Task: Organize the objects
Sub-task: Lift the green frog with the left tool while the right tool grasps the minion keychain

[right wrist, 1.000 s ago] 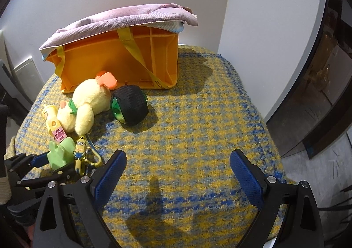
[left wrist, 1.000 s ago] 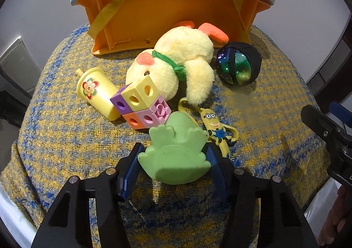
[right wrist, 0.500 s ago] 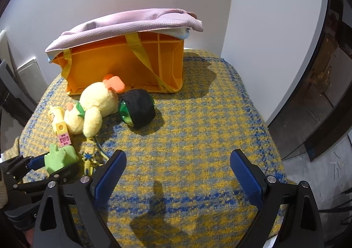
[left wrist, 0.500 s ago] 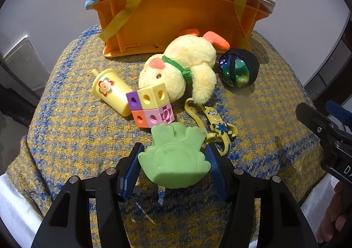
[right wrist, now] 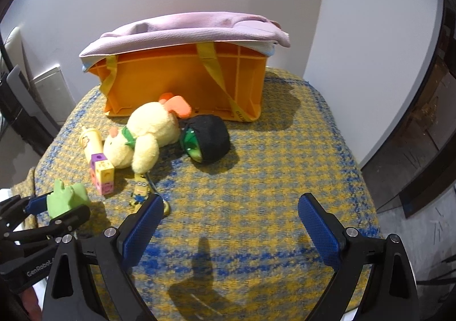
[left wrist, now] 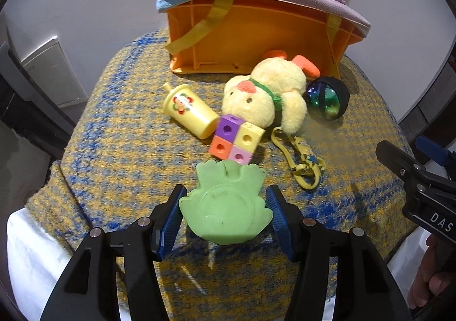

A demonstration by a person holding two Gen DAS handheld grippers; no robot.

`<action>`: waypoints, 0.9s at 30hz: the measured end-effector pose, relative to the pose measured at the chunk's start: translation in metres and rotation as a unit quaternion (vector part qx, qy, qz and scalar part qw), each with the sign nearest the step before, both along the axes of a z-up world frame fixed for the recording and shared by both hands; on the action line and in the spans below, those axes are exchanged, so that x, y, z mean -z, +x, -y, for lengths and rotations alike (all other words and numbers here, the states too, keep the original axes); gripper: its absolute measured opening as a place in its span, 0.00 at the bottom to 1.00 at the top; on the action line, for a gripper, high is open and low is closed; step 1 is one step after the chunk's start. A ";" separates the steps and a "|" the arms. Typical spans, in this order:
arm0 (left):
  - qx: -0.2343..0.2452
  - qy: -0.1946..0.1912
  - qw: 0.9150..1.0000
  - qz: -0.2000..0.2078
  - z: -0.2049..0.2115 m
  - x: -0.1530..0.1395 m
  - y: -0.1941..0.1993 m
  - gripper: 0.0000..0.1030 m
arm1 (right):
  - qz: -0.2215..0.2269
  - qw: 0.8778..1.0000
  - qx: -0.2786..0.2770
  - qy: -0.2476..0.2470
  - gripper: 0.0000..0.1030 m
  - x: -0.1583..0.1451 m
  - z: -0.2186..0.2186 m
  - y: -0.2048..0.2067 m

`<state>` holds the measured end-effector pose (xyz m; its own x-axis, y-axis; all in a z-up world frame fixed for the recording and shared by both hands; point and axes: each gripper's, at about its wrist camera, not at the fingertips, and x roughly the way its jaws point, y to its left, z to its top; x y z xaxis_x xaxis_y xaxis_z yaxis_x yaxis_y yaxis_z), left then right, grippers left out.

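left gripper (left wrist: pixel 226 215) pinches green frog toy (left wrist: pixel 228 207), lifted just off the woven cloth. right gripper (right wrist: pixel 228 224) spread, empty. step: carrying. next: up and ahead over the toys, into orange basket (left wrist: pixel 256 33).

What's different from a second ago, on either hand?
The left gripper, still shut on the green frog toy, has lifted it and drawn it back from the block cube and the keychain figure. The right gripper remains open and empty over the woven cloth. The plush chick, yellow cup, dark ball and orange crate lie where they were.
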<state>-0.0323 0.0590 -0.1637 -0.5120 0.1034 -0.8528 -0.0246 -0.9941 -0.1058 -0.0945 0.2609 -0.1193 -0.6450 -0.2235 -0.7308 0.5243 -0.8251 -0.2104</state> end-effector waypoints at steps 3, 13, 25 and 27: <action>-0.012 -0.001 1.000 -0.001 0.009 -0.001 0.002 0.55 | 0.003 1.000 -0.006 0.001 0.93 0.002 0.005 0.002; -0.042 -0.017 0.999 -0.013 0.034 -0.004 0.011 0.55 | 0.010 1.000 -0.023 0.010 0.93 0.012 0.025 0.007; -0.090 -0.027 0.996 -0.007 0.073 0.007 0.012 0.55 | 0.035 0.998 -0.041 0.030 0.92 0.036 0.062 0.008; -0.095 -0.024 0.995 -0.002 0.077 0.010 0.010 0.55 | 0.038 0.998 -0.043 0.035 0.92 0.040 0.066 0.008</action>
